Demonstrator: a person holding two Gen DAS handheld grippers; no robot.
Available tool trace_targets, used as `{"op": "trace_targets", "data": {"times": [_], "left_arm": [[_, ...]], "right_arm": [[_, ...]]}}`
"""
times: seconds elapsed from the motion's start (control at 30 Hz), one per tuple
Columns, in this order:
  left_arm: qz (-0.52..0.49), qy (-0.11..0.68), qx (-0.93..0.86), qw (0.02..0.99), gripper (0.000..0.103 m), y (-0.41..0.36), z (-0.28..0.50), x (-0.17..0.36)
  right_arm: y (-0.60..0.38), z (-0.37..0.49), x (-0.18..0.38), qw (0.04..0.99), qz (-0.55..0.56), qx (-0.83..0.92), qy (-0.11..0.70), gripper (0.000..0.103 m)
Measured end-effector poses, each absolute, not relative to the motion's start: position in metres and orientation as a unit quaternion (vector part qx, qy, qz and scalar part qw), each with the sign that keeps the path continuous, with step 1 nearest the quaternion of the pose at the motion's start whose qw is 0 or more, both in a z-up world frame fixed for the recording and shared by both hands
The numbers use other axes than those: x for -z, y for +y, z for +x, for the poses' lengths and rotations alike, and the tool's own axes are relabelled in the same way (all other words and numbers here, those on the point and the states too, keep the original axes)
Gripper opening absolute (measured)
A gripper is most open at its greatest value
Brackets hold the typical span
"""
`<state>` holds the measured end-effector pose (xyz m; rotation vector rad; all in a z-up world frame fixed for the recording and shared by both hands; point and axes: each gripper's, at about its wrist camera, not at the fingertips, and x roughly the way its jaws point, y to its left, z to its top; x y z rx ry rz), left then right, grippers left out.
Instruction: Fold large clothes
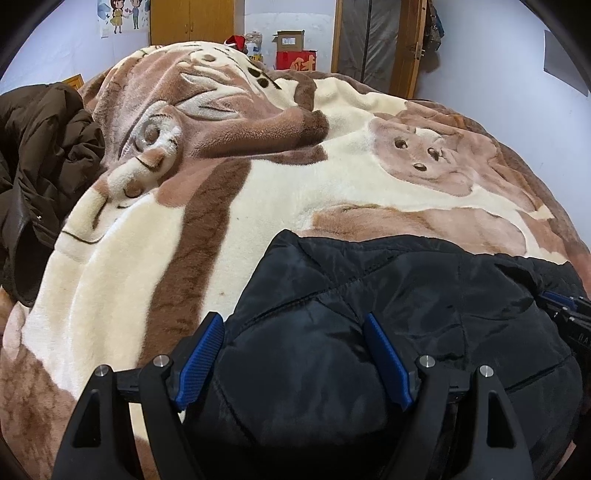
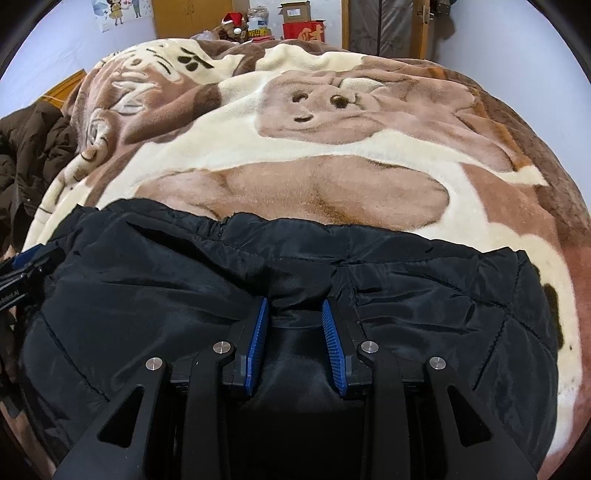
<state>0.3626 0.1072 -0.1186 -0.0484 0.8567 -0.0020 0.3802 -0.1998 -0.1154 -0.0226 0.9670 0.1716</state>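
Observation:
A black quilted jacket (image 1: 388, 314) lies folded on the near part of a bed and also shows in the right wrist view (image 2: 184, 280). My left gripper (image 1: 293, 325) is open, its blue pads spread wide over the jacket's left part. My right gripper (image 2: 293, 308) has its blue pads partly closed with a bunched fold of the black fabric between them, at the jacket's middle. The right gripper also shows at the right edge of the left wrist view (image 1: 565, 306), and the left gripper at the left edge of the right wrist view (image 2: 26, 266).
A cream and brown plush blanket (image 1: 295, 177) with animal pictures covers the bed. A dark brown coat (image 1: 40, 155) lies heaped at the bed's left side. Boxes (image 1: 295, 48) and a wooden cabinet (image 1: 192, 18) stand by the far wall.

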Motion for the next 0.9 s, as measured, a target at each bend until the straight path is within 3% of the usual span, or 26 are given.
{"op": "trace_targets", "data": {"times": [0.1, 0.33, 0.57, 0.9], "left_arm": [[-0.021, 0.408, 0.002, 0.913, 0.080, 0.110, 0.353, 0.106], [-0.047, 0.378, -0.005, 0.924, 0.080, 0.143, 0.308, 0.083], [-0.105, 0.434, -0.028, 0.894, 0.081, 0.184, 0.287, 0.130], [-0.163, 0.433, -0.005, 0.887, 0.080, 0.187, 0.249, 0.140]], "right_arm": [[-0.203, 0.367, 0.095, 0.890, -0.016, -0.081, 0.449, 0.040], [-0.212, 0.301, 0.056, 0.908, -0.010, -0.108, 0.406, 0.041], [-0.216, 0.285, 0.102, 0.893, -0.024, -0.107, 0.437, 0.042], [-0.221, 0.246, 0.071, 0.904, -0.009, -0.116, 0.411, 0.043]]}}
